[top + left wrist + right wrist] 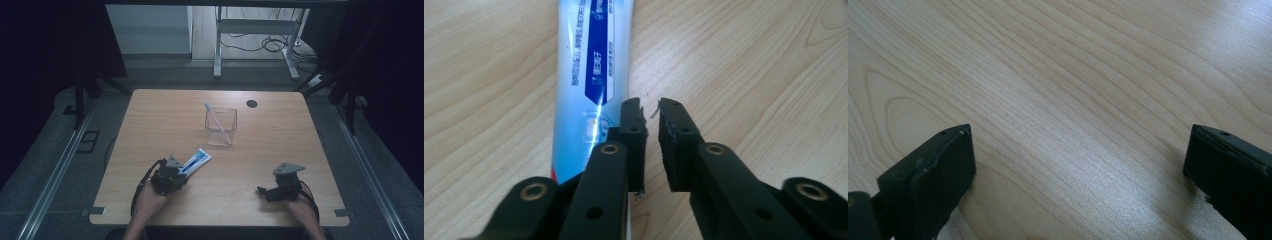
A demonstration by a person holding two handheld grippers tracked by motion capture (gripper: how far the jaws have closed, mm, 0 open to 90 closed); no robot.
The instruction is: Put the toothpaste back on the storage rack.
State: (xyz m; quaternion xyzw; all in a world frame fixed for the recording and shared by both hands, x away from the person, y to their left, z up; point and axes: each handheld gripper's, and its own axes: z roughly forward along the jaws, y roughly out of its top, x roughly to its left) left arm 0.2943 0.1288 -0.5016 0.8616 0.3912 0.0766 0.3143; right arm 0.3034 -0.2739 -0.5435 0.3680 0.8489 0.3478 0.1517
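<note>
A white and blue toothpaste tube [196, 161] lies flat on the wooden table [165, 115], pointing toward the far right. My left gripper [179, 176] sits at the tube's near end. In the left gripper view its jaws [651, 107] are almost together with only a thin gap and nothing between them. The tube [584, 75] lies just beside and partly under the left-hand jaw. My right gripper [262, 190] rests low at the near right, open wide over bare wood [1078, 145]. A clear square cup [221, 131] at mid-table holds a pink toothbrush [218, 123] leaning inside it.
A round black cable hole [252, 103] sits near the table's far edge. A white desk frame [255, 30] and loose cables lie on the floor beyond. Dark curtains flank both sides of the table.
</note>
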